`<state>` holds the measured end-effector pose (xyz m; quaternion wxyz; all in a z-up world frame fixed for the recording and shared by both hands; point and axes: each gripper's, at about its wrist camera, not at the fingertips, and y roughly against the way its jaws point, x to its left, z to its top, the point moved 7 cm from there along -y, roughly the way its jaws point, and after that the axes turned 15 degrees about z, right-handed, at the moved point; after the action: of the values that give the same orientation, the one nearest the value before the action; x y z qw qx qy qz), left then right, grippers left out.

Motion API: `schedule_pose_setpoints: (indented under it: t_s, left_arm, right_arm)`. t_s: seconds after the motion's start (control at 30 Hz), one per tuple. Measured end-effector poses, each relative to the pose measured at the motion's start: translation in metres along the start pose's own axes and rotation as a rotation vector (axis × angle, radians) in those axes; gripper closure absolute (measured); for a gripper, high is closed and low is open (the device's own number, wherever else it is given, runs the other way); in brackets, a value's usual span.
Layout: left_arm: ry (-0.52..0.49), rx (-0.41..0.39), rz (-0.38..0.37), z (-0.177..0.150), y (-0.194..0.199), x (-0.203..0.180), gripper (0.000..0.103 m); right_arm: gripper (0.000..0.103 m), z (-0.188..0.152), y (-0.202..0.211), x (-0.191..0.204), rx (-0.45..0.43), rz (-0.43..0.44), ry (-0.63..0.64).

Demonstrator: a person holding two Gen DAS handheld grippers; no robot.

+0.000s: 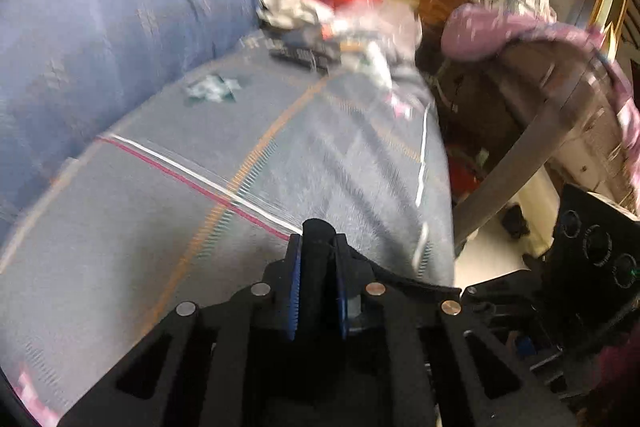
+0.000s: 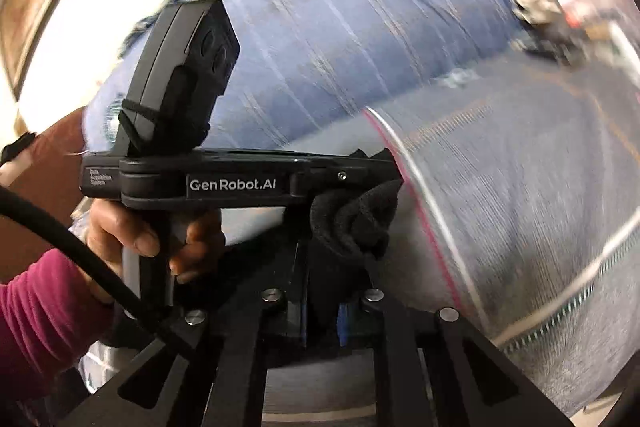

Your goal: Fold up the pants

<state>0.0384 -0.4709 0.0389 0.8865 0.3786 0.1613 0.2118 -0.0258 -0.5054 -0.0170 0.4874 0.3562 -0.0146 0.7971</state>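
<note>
The pants are black fabric. In the left wrist view my left gripper point(image 1: 316, 239) is shut on a fold of the black pants point(image 1: 400, 277), which trails right from the jaws over the bed edge. In the right wrist view my right gripper point(image 2: 344, 291) is shut on a bunched wad of the black pants point(image 2: 352, 223). The left gripper's body point(image 2: 208, 183) sits just left of that wad, held by a hand point(image 2: 120, 231). Both views are motion-blurred.
A bed with a grey striped cover point(image 1: 200, 187) lies under both grippers. A blue cushion point(image 1: 100, 27) stands behind it. A cluttered pile of red and white items point(image 1: 332, 3) sits at the far end. A chair draped with purple cloth point(image 1: 540, 39) stands to the right.
</note>
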Motion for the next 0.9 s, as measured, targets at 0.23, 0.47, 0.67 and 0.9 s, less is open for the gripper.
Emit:
schedule_pose_setpoints:
  t_s: [0.23,0.47,0.67,0.9]
  left_arm:
    - [0.198,-0.109,0.121,-0.054,0.117,0.069,0.089]
    - [0.463,-0.027,0.364,-0.161,0.154,0.159,0.071]
    - [0.588,-0.07,0.367,-0.202,0.193,0.169,0.028]
    - [0.595,-0.038,0.351,-0.208,0.162,0.124,0.02]
  right_arm:
    - [0.092,0.006,-0.028,0.11,0.055,0.195,0.177]
    - [0.086,-0.078,-0.14,0.165,0.341,0.285,0.183]
    - [0.03,-0.083,-0.122,0.191,0.368,0.379,0.184]
    - [0.023,-0.033,-0.081,0.125,0.25,0.143,0.142]
